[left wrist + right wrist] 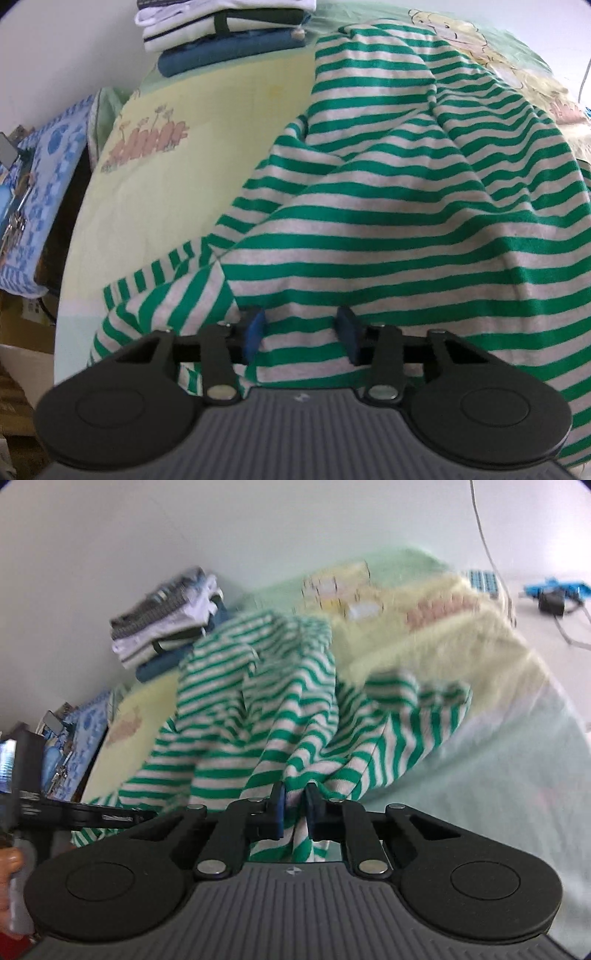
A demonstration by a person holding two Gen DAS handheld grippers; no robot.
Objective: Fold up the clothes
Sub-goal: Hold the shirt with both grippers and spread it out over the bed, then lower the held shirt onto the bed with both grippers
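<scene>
A green-and-white striped garment (388, 206) lies crumpled and partly lifted over the yellow-green bedsheet (155, 206). My left gripper (301, 332) is open, its blue pads (255, 330) set wide apart at the garment's near edge with cloth lying between them. In the right wrist view the same striped garment (258, 709) hangs in folds, and my right gripper (295, 805) is shut on a bunched edge of it. The left gripper's black body (74, 812) shows at the left of that view, held by a hand (9, 864).
A stack of folded clothes (221, 29) sits at the bed's far corner by the white wall, seen again as folded clothes (170, 624). A blue patterned cloth (40, 192) with keys covers furniture left of the bed. Cables and a blue object (554, 594) lie on the floor at right.
</scene>
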